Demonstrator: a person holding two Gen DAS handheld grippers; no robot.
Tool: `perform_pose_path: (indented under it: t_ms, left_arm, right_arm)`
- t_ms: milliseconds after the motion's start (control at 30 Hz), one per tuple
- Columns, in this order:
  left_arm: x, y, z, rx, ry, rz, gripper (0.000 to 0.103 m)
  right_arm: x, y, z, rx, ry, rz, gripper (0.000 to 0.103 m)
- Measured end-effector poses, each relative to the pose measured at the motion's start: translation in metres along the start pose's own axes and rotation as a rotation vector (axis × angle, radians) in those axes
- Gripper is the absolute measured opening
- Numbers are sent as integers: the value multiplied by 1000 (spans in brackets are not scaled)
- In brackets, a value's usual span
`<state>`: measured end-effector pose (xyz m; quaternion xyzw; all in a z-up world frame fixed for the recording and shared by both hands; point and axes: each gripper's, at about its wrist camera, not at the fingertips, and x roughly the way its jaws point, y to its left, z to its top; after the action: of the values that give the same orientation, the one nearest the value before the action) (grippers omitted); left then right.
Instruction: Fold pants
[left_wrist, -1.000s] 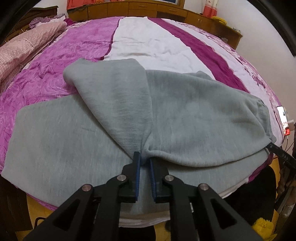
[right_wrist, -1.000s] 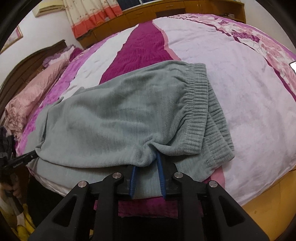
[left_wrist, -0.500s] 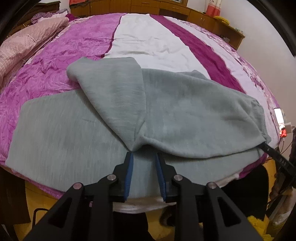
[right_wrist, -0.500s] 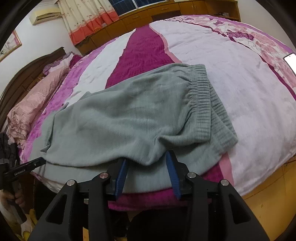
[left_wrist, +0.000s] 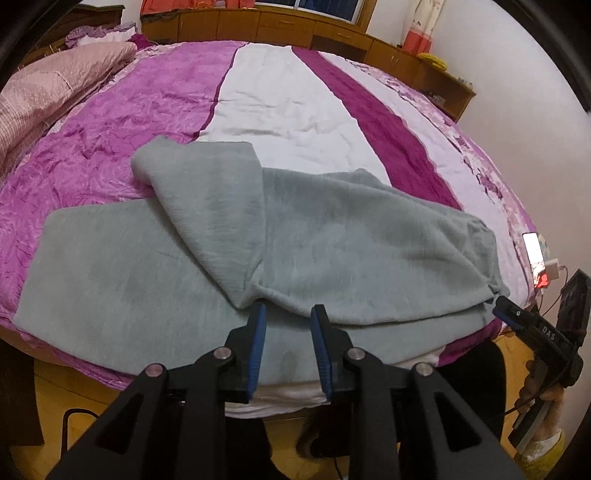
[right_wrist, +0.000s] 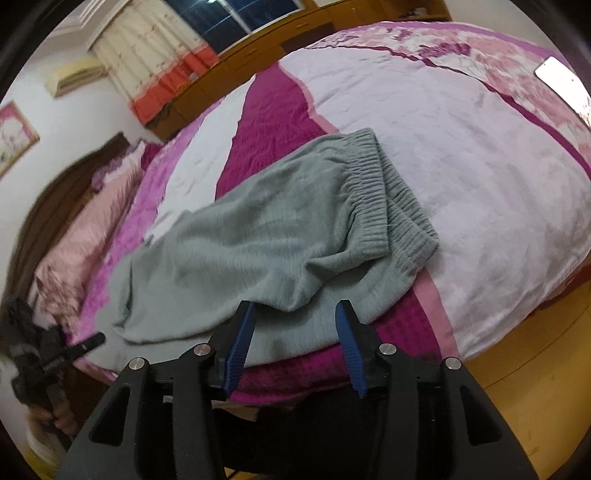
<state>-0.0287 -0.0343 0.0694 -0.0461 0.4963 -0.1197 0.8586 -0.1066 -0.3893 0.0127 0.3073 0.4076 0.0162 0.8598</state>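
Bed: I look down on a wide bed (left_wrist: 280, 110) under a striped cover of magenta, white and dark plum; its near edge curves just below both my grippers.
Room: a low wooden cabinet run (left_wrist: 258, 26) lines the far wall, with a floral curtain with an orange hem (right_wrist: 155, 70) by a dark window and an air conditioner (right_wrist: 74, 75) high on the wall.
Bedding: pink pillows (left_wrist: 48, 85) are heaped at the headboard end, well apart from the pants.
Pants: the grey fleece pants (left_wrist: 332, 240) lie along the near edge, one leg folded back over the other; the ribbed waistband (right_wrist: 391, 195) sits toward the bed's middle.
Left gripper: my left gripper (left_wrist: 287, 325) is released, jaws apart just at the folded hem, with nothing pressed between the blue pads.
Right gripper: my right gripper (right_wrist: 295, 325) is letting go, its jaws opening; a fold of cloth hangs near the gap, free of both pads.
Edges: a phone (left_wrist: 532, 247) lies at the bed's right edge, beside a white charger (left_wrist: 552, 266).
Open room: the far half of the cover is bare; yellow wooden floor (right_wrist: 517, 354) shows beyond the bed's corner.
Containers: I can make out none in either view.
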Motion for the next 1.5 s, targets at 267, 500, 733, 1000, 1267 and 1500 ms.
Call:
perform_pose_path:
  t_ms: [267,500,733,1000,1267,1500]
  left_arm:
    - [9,0,5,-58,-7,-37,26]
    - [35,6,9,-77,25,80,26]
    - [37,16,6,-125,59,54,26]
    - [27,22,16,-149,3,71,39]
    - [54,33,9,-171,43,41,41]
    - [59,29,8,-138,41,60,41]
  right_arm:
    - [14,-22,10,160,1,52,40]
    - [28,-28,10,173,7,65,40]
    - [29,-31,5,138,-5,79,40]
    - [11,-28,16,203,-51,84,41]
    - [31,-50,13,264,-45,121,43]
    - [32,-54,10,260,-59,151,43]
